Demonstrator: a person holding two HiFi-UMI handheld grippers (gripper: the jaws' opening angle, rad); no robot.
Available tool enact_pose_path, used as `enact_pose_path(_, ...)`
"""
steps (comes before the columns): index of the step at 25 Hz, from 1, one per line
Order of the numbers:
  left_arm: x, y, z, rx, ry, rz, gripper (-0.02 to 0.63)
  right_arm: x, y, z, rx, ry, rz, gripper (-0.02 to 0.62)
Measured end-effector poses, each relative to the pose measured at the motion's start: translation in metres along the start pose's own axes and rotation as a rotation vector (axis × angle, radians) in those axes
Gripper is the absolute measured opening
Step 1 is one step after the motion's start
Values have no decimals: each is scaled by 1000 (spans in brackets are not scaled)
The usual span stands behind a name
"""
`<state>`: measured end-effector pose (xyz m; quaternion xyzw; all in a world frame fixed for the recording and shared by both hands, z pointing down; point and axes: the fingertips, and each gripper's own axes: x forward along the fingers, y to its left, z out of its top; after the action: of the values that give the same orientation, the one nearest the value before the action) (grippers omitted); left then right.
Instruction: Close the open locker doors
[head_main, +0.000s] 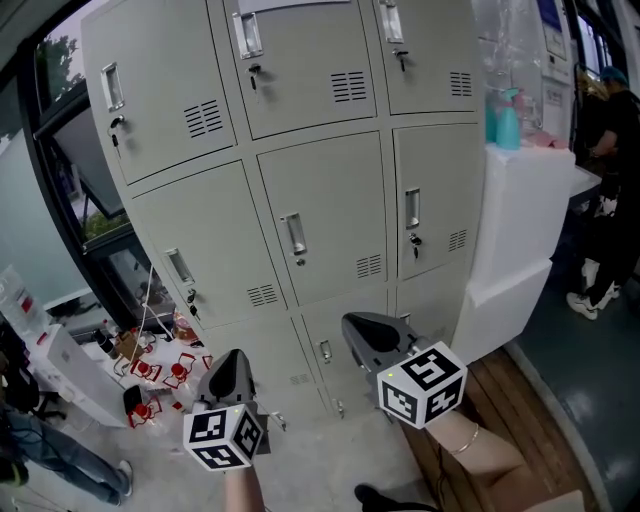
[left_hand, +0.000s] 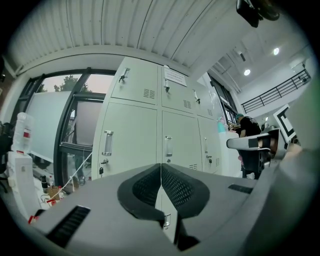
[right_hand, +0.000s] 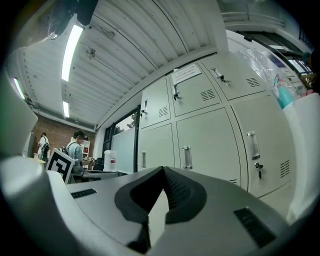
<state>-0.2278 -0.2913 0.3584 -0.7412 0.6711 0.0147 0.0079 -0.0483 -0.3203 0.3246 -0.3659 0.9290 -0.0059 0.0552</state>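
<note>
So both my grippers are empty with the jaws pinched fully together. The left gripper (head_main: 235, 362) and right gripper (head_main: 358, 330) sit side by side, low down, pointing roughly level at the lockers (head_main: 330, 200) straight ahead. Nearest thing in front of them is the bottom row. The right one is lined up with the bottom middle door (head_main: 325, 352) and looks a touch closer to the metal than the left, which faces the bottom left door (head_main: 272, 372). Neither is touching anything as far as I can tell. Above that comes the middle row with its upright handles (head_main: 293, 236), then the top row (head_main: 300, 70). Every door is a tall panel, long axis vertical, hinged on one side. Here's the thing though: from the head view and both gripper views every door I can see sits flush, nothing swung out. My guess is the job's basically done, or any door left open is outside the frame. If I do find one, the right hand is nearer for anything middle or right, and a flat push with closed jaws should do it. Further off to the right is a white counter (head_main: 520, 215) with a teal bottle (head_main: 508, 118).
</note>
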Motion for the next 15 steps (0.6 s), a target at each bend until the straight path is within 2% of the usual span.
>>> enact_pose_path(15, -5, -9, -2, -4, 1, 17, 21, -4, 4, -7, 37, -6, 36, -9)
